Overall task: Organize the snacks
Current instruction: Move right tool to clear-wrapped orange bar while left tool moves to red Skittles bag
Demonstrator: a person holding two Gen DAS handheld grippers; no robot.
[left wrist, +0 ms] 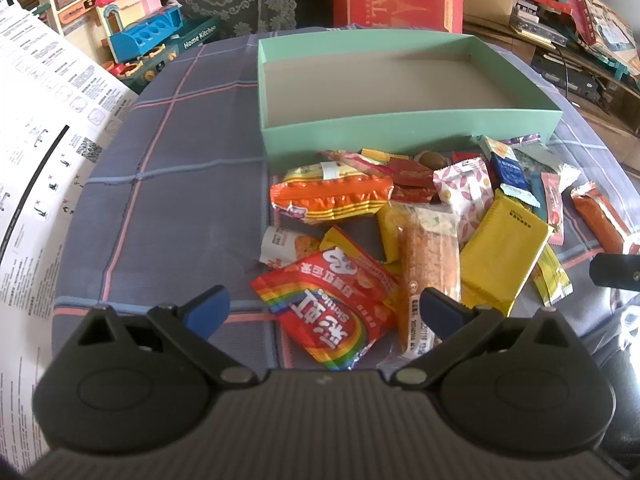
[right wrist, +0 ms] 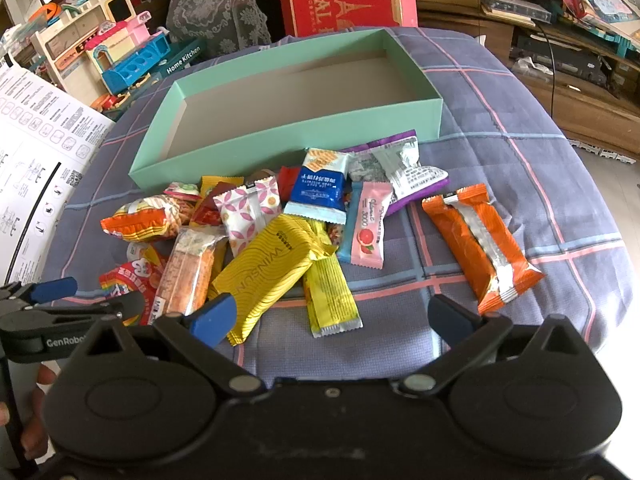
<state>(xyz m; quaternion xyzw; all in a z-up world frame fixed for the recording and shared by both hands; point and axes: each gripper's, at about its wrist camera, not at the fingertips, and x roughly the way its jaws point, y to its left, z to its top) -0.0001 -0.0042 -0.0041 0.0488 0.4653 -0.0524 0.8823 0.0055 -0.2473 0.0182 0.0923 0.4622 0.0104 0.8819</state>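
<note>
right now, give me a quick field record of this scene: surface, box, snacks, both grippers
surface: blue plaid cloth
box: mint green box, open, nothing inside, behind the pile
snacks: loose pile in front of the box, none boxed yet
nearest left gripper: red rainbow candy bag
apart from pile: orange wrapper, lying alone to the right
middle of pile: yellow packet
left gripper: open, holding nothing
right gripper: open, holding nothing
</note>
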